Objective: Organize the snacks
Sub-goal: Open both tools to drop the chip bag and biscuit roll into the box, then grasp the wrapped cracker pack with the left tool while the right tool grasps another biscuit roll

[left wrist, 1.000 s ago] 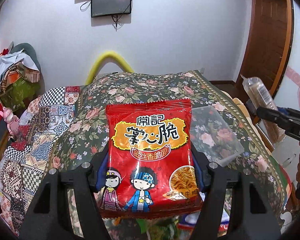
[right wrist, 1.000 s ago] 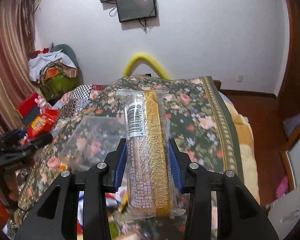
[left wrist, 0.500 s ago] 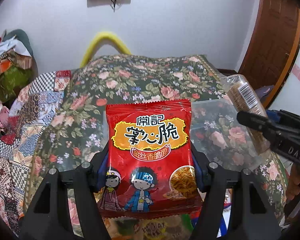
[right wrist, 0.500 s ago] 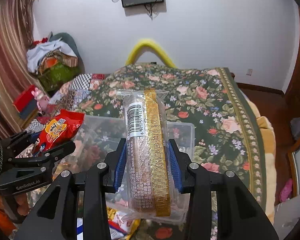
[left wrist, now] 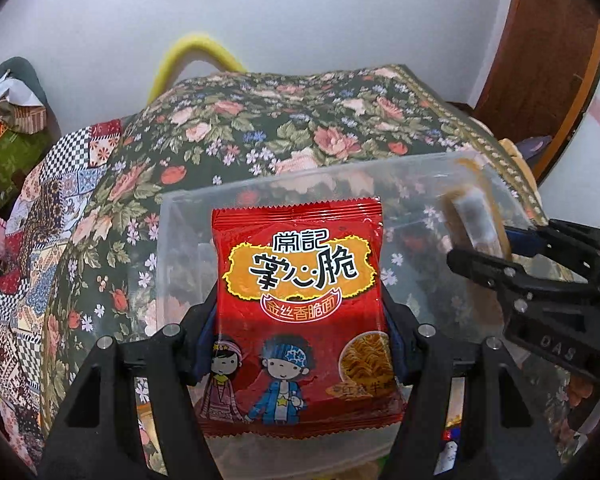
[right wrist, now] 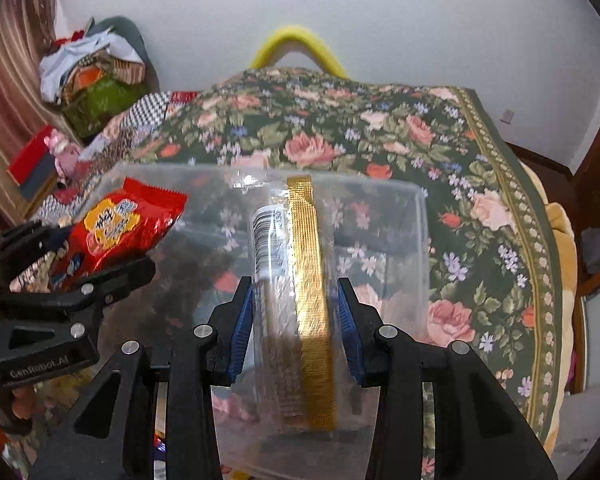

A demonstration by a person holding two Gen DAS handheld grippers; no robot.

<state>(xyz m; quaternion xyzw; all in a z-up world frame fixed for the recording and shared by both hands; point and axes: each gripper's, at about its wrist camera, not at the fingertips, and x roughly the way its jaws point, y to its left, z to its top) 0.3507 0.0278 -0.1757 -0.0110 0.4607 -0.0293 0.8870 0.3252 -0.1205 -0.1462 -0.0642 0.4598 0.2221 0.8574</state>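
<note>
Both grippers hang over a clear plastic bin (left wrist: 412,168) that sits on a bed covered with a dark floral spread (left wrist: 284,120). The left gripper (left wrist: 300,312) has its blue-padded fingers (left wrist: 204,340) pressed against the two sides of a red noodle-snack packet (left wrist: 300,280), which stands upright between them with its printed front facing the camera, above the left part of the bin. Just to its right, the right gripper (right wrist: 296,320) is clamped on a long clear-wrapped biscuit roll (right wrist: 288,288) with a gold strip down its length; the roll points forward over the middle of the bin, its far end near the back wall. The two packets are held side by side and apart from each other. More wrappers show dimly below the grippers, too blurred to name. A yellow curved tube (right wrist: 300,44) rises behind the bed against the white wall.
</note>
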